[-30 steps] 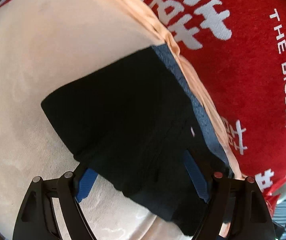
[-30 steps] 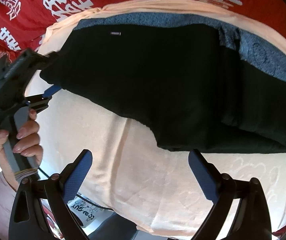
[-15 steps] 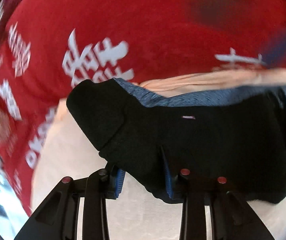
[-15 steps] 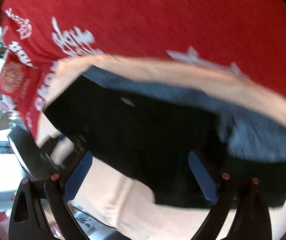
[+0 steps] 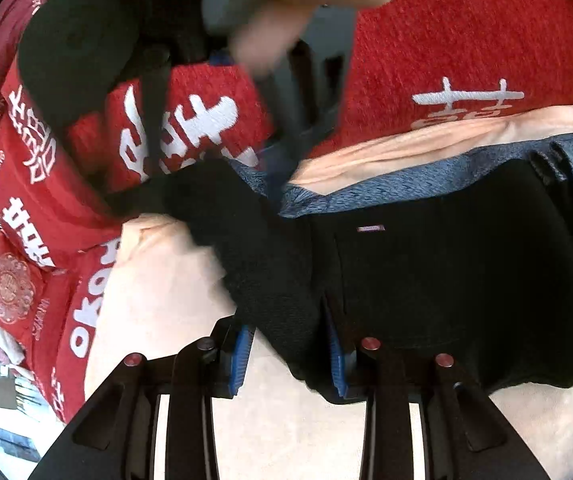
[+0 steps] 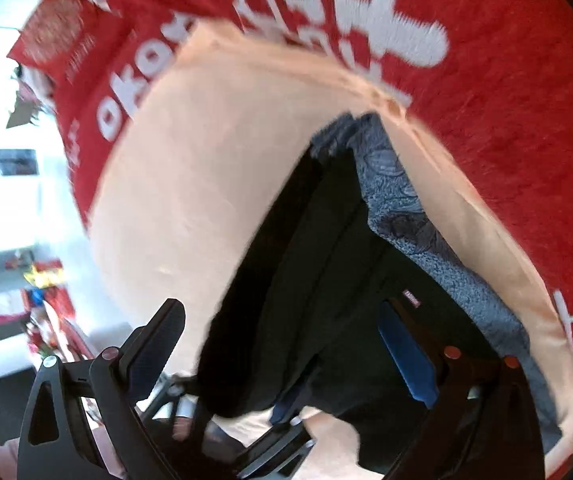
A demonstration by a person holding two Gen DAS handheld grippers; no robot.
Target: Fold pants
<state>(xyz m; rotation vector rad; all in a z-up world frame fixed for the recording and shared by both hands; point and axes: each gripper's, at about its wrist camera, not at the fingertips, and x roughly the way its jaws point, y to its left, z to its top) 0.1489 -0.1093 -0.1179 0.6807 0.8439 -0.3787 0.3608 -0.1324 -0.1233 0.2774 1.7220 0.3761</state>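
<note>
Low in the left wrist frame, your left gripper [image 5: 286,354] is clamped on a bunched near corner of the black knit pants with the blue-grey lining [image 5: 426,272] — its blue pads pinch that thick fold at the bottom centre. From there the pants stretch toward the right edge of the frame, flat on the peach-coloured towel [image 5: 158,280] that covers the red blanket with white lettering [image 5: 446,60].

Your right gripper [image 6: 286,356] has just been narrowing yet stands wide, jaws astride the dark cloth at lower centre of its own view, pads not pressing it. Its blurred shape sits at the upper middle of the left view, just past the pinched corner — so I judge both hands are at the same end of the garment.
</note>
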